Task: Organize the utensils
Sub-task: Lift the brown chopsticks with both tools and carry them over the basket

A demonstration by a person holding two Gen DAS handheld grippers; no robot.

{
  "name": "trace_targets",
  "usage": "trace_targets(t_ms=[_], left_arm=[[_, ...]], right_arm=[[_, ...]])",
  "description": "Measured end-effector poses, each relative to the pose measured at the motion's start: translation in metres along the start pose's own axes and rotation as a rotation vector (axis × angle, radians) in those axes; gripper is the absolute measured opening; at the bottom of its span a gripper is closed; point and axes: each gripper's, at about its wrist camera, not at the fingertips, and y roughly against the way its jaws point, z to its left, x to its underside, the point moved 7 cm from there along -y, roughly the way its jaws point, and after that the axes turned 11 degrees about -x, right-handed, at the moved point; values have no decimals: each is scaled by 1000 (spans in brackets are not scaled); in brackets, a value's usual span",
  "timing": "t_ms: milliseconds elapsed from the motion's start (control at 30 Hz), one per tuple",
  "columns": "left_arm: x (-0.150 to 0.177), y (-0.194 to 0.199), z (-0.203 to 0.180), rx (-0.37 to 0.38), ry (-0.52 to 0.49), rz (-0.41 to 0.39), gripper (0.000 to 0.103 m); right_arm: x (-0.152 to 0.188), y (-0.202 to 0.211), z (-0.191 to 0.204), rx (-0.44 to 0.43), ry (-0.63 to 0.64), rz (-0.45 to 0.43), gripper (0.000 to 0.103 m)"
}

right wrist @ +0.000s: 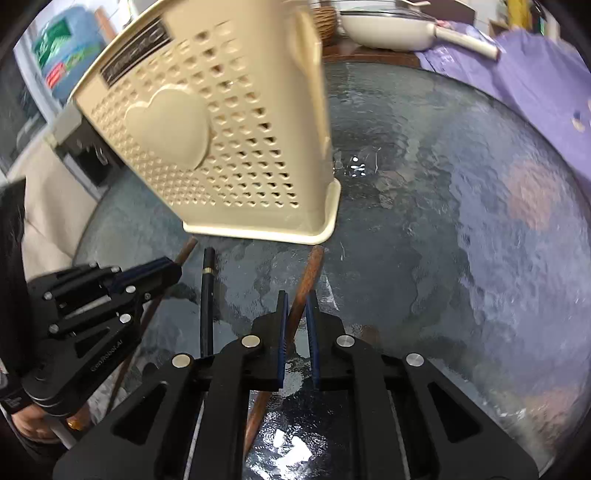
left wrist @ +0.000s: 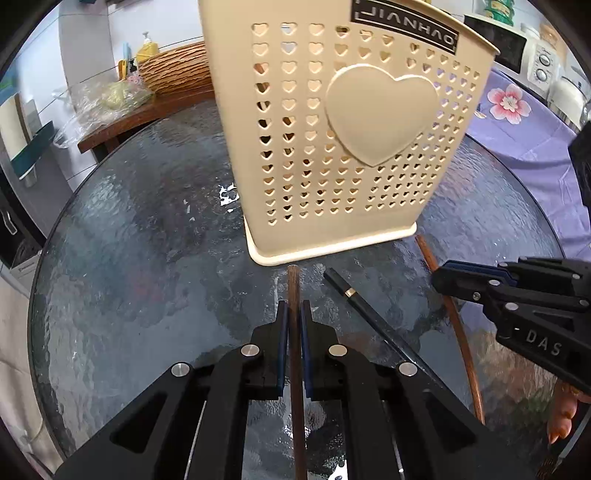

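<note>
A cream perforated utensil holder (left wrist: 343, 122) with a raised heart stands on the round glass table (left wrist: 147, 240); it also shows in the right wrist view (right wrist: 221, 140). Three chopsticks lie in front of it. My left gripper (left wrist: 294, 314) is shut on a dark brown chopstick (left wrist: 293, 288). A black chopstick with a gold band (left wrist: 347, 291) lies to its right. My right gripper (right wrist: 297, 306) straddles a reddish-brown chopstick (right wrist: 308, 273) with a narrow gap, not clamped. The right gripper also shows in the left wrist view (left wrist: 454, 277).
A wooden shelf with a woven basket (left wrist: 177, 68) and plastic bags stands behind the table at left. A purple flowered cloth (left wrist: 524, 122) lies at right with kitchen appliances behind. A white pan (right wrist: 399, 31) sits at the back.
</note>
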Motion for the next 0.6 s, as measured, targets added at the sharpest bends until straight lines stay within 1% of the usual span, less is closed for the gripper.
trace_targets(t_ms=[100, 233, 400, 600], left_arm=[[-1, 0, 3, 3, 25, -5, 7], [-4, 4, 8, 3, 49, -20, 7], [-7, 11, 11, 7, 75, -37, 7], [-13, 22, 18, 10, 113, -70, 6]], right_arm=[[-1, 5, -7, -31, -45, -33, 10], [-5, 12, -13, -48, -80, -70, 9], [-11, 27, -14, -54, -81, -127, 9], [-19, 48, -12, -75, -73, -222, 8]])
